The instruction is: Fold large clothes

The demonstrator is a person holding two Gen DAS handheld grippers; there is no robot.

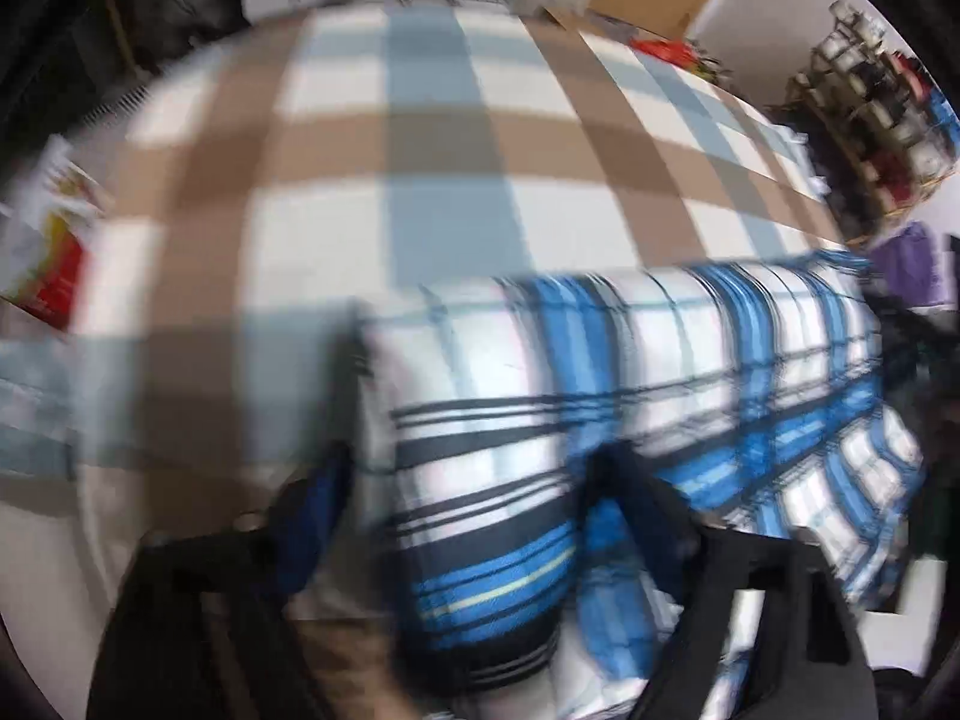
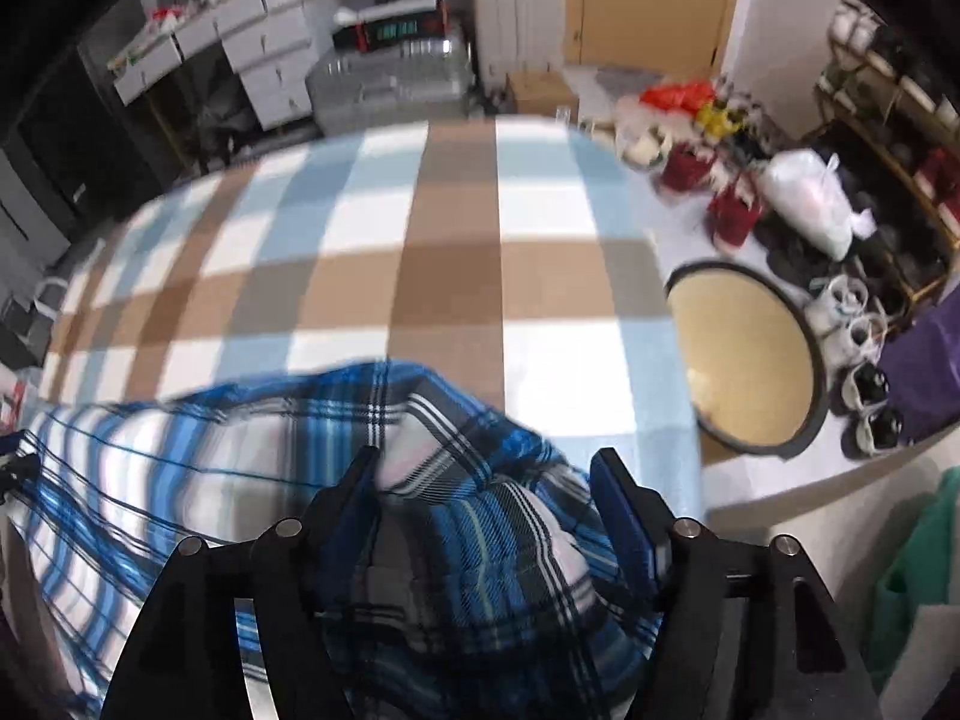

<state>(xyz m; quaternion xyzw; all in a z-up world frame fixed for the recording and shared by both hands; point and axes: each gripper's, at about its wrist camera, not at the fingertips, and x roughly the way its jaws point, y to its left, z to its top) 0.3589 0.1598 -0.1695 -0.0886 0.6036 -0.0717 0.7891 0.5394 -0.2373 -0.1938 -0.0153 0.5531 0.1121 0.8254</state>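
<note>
Checked cloth in brown, pale blue and white covers the bed (image 1: 372, 138) that fills your left wrist view; no brand, label or writing can be read here, since the whole frame is smeared by motion blur. Note a shoe rack (image 1: 870, 114) against the wall at the right and a red-and-yellow package (image 1: 54, 264) at the bed's left edge. The plaid shirt (image 1: 630, 372), blue, white and black, lies on the bed in the lower right, folded into a long band. Your left gripper (image 1: 474, 480) points steeply down with its jaws spread, one finger at either side of the shirt's near end; the fabric sits between them, but the blur does not show the pads pressing on it. In the right wrist view, a device with a greenish display (image 2: 396, 30) stands on stacked clear boxes at the far end of the room; its characters are too blurred to read. Observe white drawers (image 2: 264, 54) to the left, a wooden door (image 2: 648, 0) behind, and a round tan-topped stool (image 2: 744, 354) beside the bed among bags and shoes. Your right gripper (image 2: 486, 468) has its jaws spread, with a bunched end of the shirt rising between the fingers; the right finger stands clear of the cloth.
</note>
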